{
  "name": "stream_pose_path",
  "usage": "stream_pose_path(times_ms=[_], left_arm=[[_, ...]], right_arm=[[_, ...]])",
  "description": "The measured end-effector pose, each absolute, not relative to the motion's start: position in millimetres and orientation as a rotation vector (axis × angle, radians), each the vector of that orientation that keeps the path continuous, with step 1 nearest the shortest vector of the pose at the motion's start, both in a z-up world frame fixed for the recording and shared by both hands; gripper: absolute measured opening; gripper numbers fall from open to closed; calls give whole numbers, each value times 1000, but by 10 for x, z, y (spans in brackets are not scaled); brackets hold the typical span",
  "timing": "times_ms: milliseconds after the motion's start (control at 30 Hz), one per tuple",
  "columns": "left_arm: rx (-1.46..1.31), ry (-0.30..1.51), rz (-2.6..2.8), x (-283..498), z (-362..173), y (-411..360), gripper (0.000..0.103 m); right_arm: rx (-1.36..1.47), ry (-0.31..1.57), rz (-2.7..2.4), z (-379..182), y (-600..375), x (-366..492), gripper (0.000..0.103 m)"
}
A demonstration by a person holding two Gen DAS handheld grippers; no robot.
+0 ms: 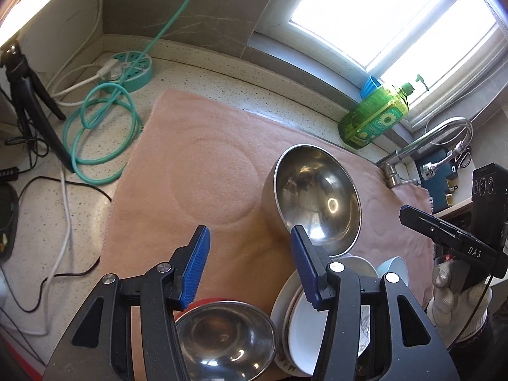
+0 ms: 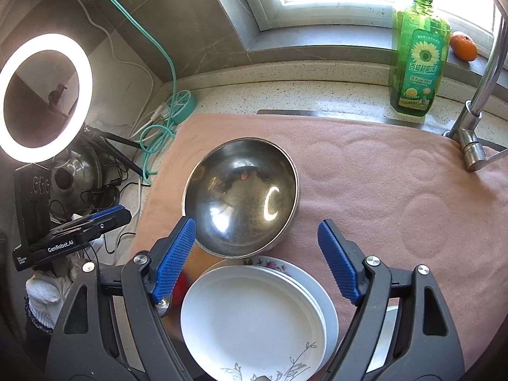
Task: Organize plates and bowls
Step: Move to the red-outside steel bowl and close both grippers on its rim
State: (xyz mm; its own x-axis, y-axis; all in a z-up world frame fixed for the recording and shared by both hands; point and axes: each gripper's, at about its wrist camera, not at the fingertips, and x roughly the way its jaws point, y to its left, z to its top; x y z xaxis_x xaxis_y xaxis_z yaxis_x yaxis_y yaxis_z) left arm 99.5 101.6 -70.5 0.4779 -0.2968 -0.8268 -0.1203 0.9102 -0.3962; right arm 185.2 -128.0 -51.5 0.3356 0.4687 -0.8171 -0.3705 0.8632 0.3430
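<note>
A large steel bowl [image 1: 317, 197] [image 2: 241, 197] stands on the pink towel [image 1: 197, 146] [image 2: 397, 174], just beyond a stack of white plates [image 1: 295, 317] [image 2: 254, 317]. A smaller steel bowl [image 1: 225, 339] sits to the left of the stack, with something red [image 2: 179, 289] under it. A pale blue bowl [image 1: 393, 266] lies to the right of the plates. My left gripper [image 1: 250, 231] hangs open above the towel, its right pad by the big bowl's near rim. My right gripper [image 2: 257, 223] is open wide over the plates and the bowl's near edge. Neither holds anything.
A green dish-soap bottle [image 2: 416, 50] and an orange [image 2: 463, 46] stand by the window. The faucet [image 2: 470, 146] rises at the towel's right edge. A teal power strip [image 1: 133, 70], coiled cables [image 1: 101, 133], a tripod [image 1: 28, 104] and a ring light [image 2: 44, 95] fill the left.
</note>
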Motion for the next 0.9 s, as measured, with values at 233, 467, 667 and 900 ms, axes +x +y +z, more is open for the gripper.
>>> stream_pose_path(times_ms=[233,467,667,900], left_arm=[[-489,1021,-72,569,-622,1184,52],[-545,1006,-26,172,-684,1257,52],[-611,1005,20,-118,-818,1323,52],[-672,1023,46,-327,-1008,1324,52]], right_arm=[[90,1081,628,-432,-1114,1572,82],[3,1077,731,-445,-790,1255,82],[-85,1093,799,-559,-492,1050,82],[-174,1127,845,-797,-227,951,82]])
